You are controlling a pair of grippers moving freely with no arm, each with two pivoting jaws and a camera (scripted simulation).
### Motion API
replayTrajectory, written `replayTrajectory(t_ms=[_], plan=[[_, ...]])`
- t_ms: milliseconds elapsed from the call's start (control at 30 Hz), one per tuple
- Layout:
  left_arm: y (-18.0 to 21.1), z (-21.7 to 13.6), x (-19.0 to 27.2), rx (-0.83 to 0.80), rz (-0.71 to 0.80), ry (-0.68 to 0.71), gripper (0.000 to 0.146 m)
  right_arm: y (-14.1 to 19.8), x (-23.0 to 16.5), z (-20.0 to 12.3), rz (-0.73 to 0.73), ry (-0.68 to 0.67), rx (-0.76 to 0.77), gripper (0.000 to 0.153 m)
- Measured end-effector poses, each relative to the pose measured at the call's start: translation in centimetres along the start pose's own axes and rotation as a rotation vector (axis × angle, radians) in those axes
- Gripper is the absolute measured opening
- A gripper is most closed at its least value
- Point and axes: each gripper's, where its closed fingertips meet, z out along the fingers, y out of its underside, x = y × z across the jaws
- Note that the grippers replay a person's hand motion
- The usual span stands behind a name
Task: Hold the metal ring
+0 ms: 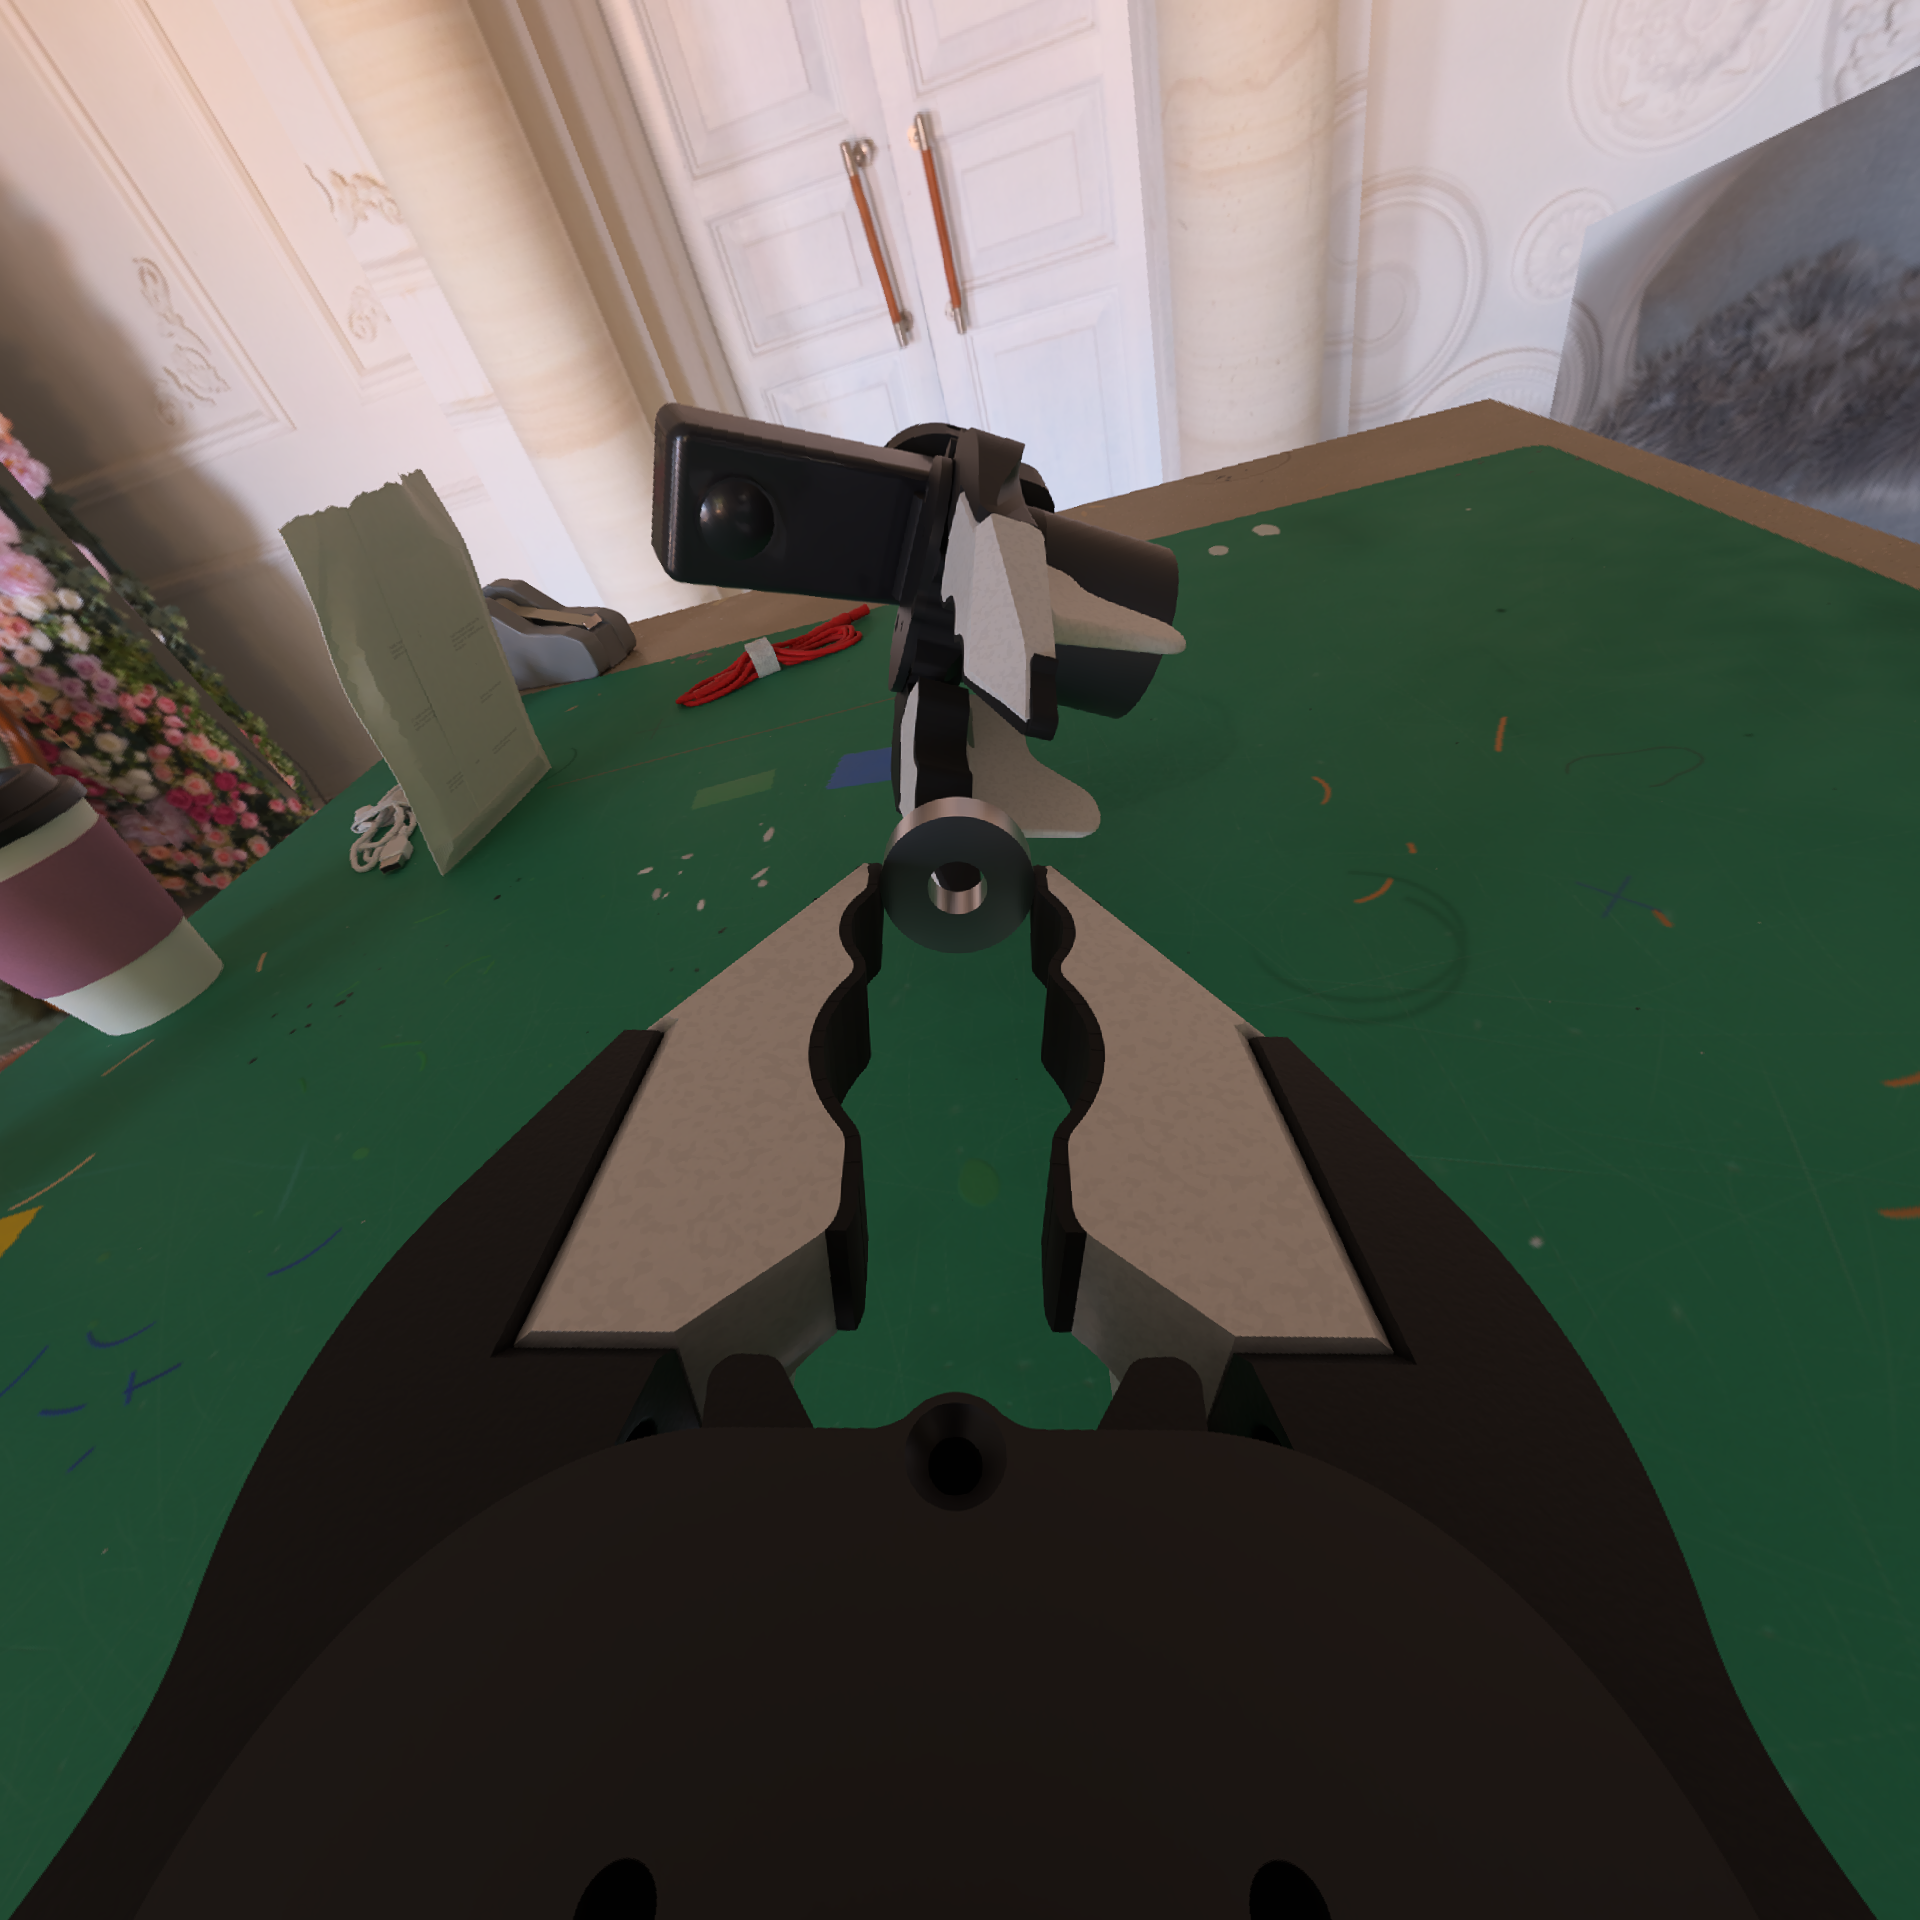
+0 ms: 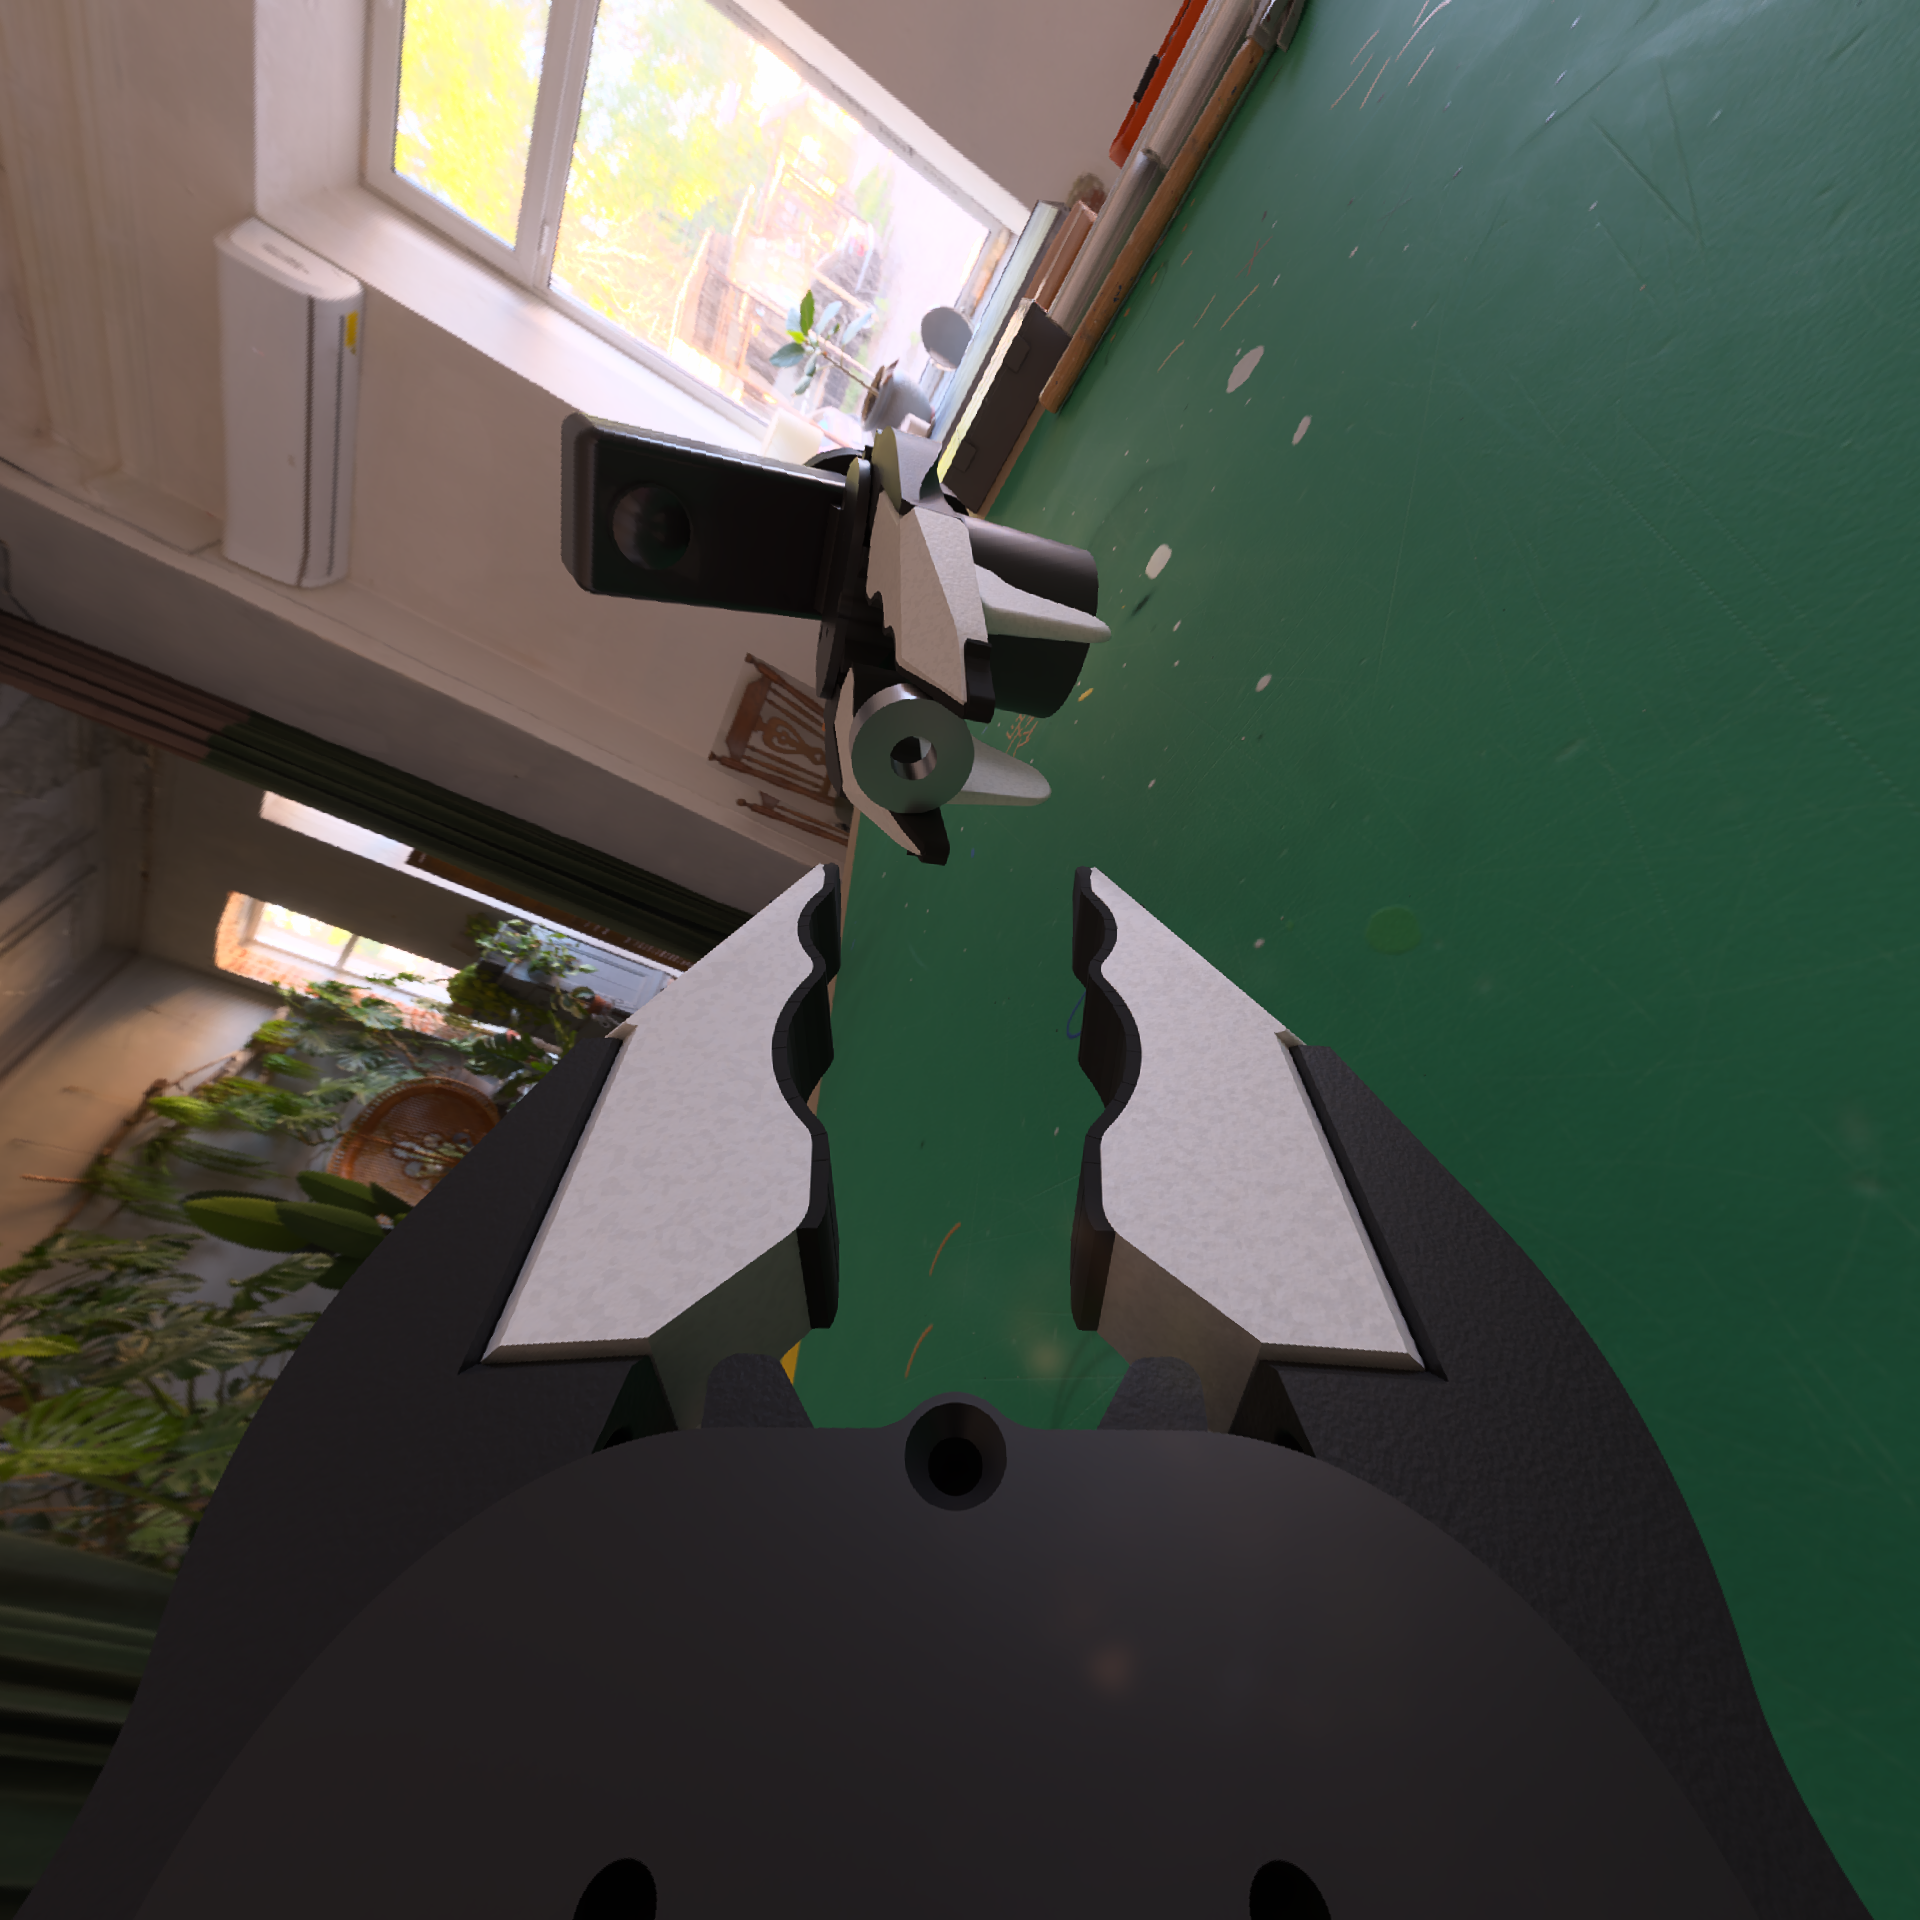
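Note:
The metal ring (image 1: 956,932), a thick grey washer with a small hole, is clamped between my left gripper's (image 1: 956,883) two fingertips, held above the green mat (image 1: 1507,1091). My right gripper (image 1: 1003,800) faces it from just beyond the ring. In the right wrist view my right gripper (image 2: 954,883) is open and empty, its fingertips a short gap below the ring (image 2: 881,777). There the left gripper (image 2: 914,753) holds the ring by its sides, hole facing the camera.
On the mat's left side stand a paper cup (image 1: 94,914) and a pale paper bag (image 1: 416,665), with a white cable (image 1: 384,836) beside it. A red cord bundle (image 1: 774,660) and a grey object (image 1: 561,629) lie near the far edge. Boxes (image 2: 1023,364) line another edge.

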Motion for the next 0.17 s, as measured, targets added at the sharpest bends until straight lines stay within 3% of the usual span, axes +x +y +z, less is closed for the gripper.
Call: replayTrajectory(t_ms=[167], plan=[[0.06,-0.05,-0.18,-0.001,-0.034,0.002,0.028,-0.13,0.07,0.08,-0.023,0.009,0.015,0.044]])
